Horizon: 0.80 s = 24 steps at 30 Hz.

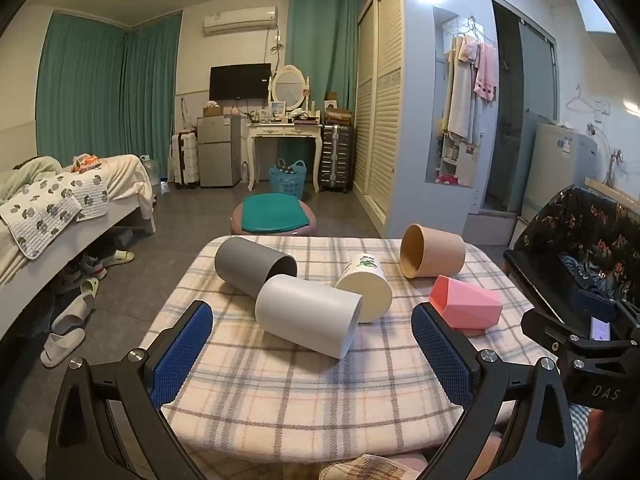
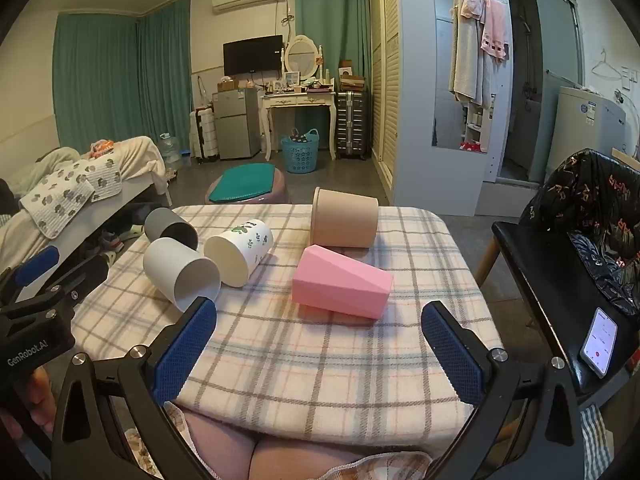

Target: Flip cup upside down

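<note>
Several cups lie on their sides on a plaid-covered table [image 1: 280,392] [image 2: 320,360]: a dark grey cup [image 1: 252,266] [image 2: 170,228], a light grey cup [image 1: 306,316] [image 2: 180,276], a cream cup with a leaf print [image 1: 364,294] [image 2: 240,252], a tan cup [image 1: 432,256] [image 2: 344,218] and a pink faceted cup [image 1: 466,306] [image 2: 342,282]. My left gripper [image 1: 312,326] is open and empty, just short of the light grey cup. My right gripper [image 2: 320,320] is open and empty, just short of the pink cup.
A black chair [image 2: 560,280] with a dark patterned bag stands right of the table, with a phone [image 2: 599,342] on its seat. A round stool with a teal cushion [image 1: 274,212] stands beyond the table. A bed [image 1: 60,208] is at the left.
</note>
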Tool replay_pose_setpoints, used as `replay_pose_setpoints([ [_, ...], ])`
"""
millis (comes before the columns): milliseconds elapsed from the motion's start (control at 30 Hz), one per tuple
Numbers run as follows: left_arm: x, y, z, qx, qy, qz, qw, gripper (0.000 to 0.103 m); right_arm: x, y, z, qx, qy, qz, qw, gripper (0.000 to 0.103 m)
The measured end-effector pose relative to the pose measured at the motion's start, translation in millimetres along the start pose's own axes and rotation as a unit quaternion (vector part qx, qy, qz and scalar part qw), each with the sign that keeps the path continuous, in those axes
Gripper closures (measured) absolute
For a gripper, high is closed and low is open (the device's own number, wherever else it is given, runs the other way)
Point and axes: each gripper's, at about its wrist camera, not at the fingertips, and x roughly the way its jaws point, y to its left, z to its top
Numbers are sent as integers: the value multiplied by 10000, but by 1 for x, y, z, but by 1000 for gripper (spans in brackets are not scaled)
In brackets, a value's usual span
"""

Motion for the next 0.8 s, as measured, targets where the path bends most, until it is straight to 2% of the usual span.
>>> replay_pose_setpoints([
  [800,-4,9,-5,-20,-21,16,10000,0,-1,1,1,-15,32,1,10000,0],
])
